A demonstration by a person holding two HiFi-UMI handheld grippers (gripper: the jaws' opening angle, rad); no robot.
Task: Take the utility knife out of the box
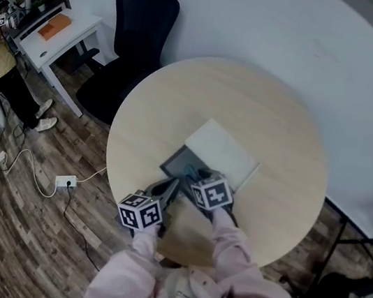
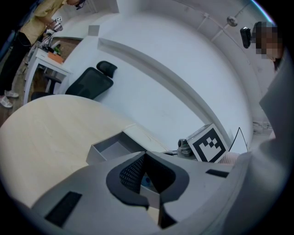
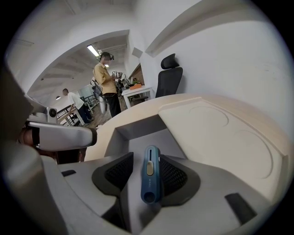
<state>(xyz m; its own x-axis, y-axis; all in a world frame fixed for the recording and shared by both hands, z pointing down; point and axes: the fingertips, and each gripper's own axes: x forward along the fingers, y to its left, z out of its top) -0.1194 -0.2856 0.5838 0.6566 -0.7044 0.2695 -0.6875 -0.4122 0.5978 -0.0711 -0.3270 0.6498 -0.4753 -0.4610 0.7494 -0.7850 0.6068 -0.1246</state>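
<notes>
A blue utility knife (image 3: 150, 174) with a pale slider lies lengthwise between the jaws of my right gripper (image 3: 146, 157), which stand open; a gap shows at the left pad (image 3: 120, 170) and the knife sits beside the right one. The open grey box (image 1: 183, 160) lies on the round table, and my right gripper (image 1: 195, 176) hangs over its near part. My left gripper (image 1: 167, 190) is at the box's near left corner, its jaws (image 2: 145, 158) narrow and closed on a white box wall. The box's hollow (image 2: 110, 149) shows beyond them.
The box's white lid (image 1: 223, 151) lies against the box's far side on the pale wooden table (image 1: 277, 117). A black office chair (image 1: 140, 24) stands behind the table. Two people (image 3: 104, 82) are at desks far off. A cable and power strip (image 1: 66, 181) lie on the floor.
</notes>
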